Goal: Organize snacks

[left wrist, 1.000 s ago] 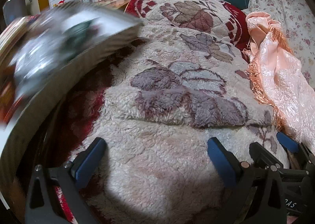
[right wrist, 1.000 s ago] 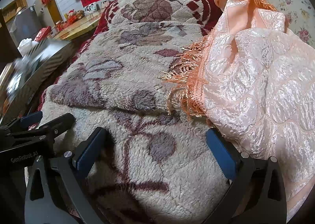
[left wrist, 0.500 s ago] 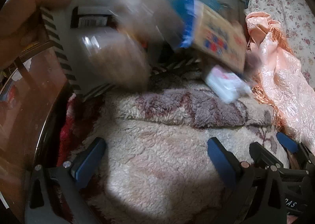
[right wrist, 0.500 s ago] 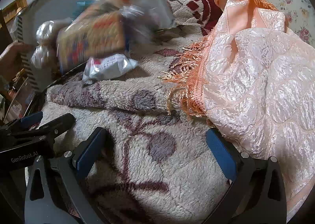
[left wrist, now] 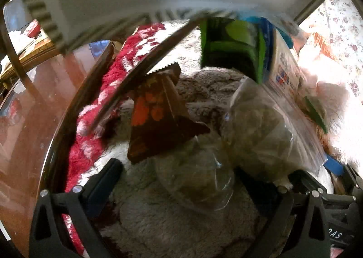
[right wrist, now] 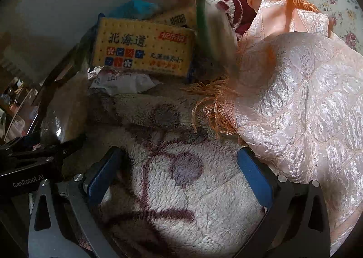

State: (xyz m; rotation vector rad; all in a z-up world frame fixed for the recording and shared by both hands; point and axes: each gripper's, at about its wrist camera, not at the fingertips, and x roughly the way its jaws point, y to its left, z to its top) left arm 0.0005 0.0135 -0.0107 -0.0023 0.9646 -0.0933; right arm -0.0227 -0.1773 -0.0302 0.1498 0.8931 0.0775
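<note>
Both released: left claw point(left wrist: 179, 186), right claw point(right wrist: 179, 176). Cracker box point(right wrist: 145, 50) at eleven o'clock, on blanket point(right wrist: 181, 190).

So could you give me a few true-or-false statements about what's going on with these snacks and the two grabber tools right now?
1. The yellow biscuit pack lies on top of a white wrapper. True.
2. The right gripper is clamped on the biscuit pack. False: it is open and empty, over the fleece blanket.
3. A clear bag of pale snacks sits close in front of the left gripper. True.
4. The left gripper holds the brown packet. False: its jaws are open, gripping nothing.
5. The peach fringed cloth lies left of the biscuit pack. False: it lies to the right.
</note>
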